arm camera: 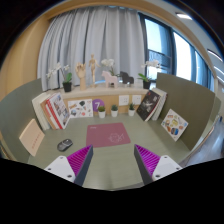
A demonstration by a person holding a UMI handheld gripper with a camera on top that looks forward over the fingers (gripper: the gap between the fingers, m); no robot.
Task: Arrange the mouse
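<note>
A small dark mouse (65,144) lies on the green-grey desk, left of a pink mouse mat (106,134) and just ahead of my left finger. My gripper (113,163) is open and empty, its magenta pads (81,158) spread wide above the desk. The mat lies ahead of the fingers, centred between them. The mouse is off the mat, a short way from its left edge.
A low shelf (100,95) stands behind the mat with books (57,110), small plant pots (114,110) and figures on top. A picture (175,125) leans at the right. A tan block (33,140) leans at the left. Curtains and windows are behind.
</note>
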